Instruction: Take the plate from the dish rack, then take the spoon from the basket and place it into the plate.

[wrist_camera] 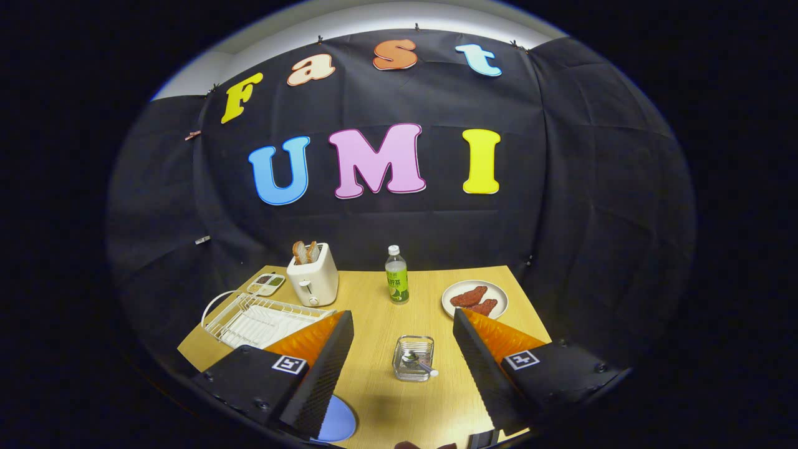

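Hand-held gripper spread wide, basket between fingers, bottle beyond

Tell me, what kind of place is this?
Probably a mock kitchen set up in a booth, not a real home: a wooden table holds a toaster, a dish rack and a plate of food. The gripper hovers with jaws open above a small spoon basket.

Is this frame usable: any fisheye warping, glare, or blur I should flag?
Gripper view: strong fisheye bend, the table edges and wall curving; even overhead light, no harsh glare; soft shadow on the table near the open tongs; the basket with the spoon between the fingers, the bottle and toaster beyond all read sharp; the blue plate is partly hidden by a finger.
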